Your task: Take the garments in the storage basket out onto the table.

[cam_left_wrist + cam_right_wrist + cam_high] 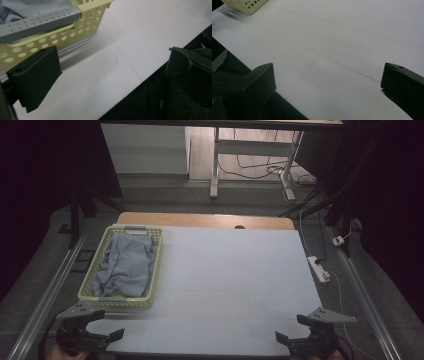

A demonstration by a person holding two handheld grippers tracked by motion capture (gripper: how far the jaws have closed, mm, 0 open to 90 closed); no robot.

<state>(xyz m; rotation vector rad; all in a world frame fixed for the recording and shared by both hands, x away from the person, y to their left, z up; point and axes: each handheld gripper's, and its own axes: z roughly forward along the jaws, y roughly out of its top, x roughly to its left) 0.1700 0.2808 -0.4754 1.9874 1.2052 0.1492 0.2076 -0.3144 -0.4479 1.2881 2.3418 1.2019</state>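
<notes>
We see the left gripper (95, 332) at the near left corner of the white table (235, 270), low over the front edge, with its grey three-cornered plate on top and its jaws pointing toward the middle of the table. In the left gripper view its two black jaws stand wide apart and nothing is between them; one jaw is over the table just beside the basket, the other is past the table edge. The right gripper (300, 335) is at the near right corner in a mirrored pose, also low and turned inward. In the right gripper view its jaws are also spread wide, with only bare table surface between them. The pale yellow basket (156, 270) stands on the left part of the table, just beyond the left gripper, and a blue-grey cloth (125, 265) lies crumpled inside it. A grey handle (37, 22) crosses the near end of the basket.
</notes>
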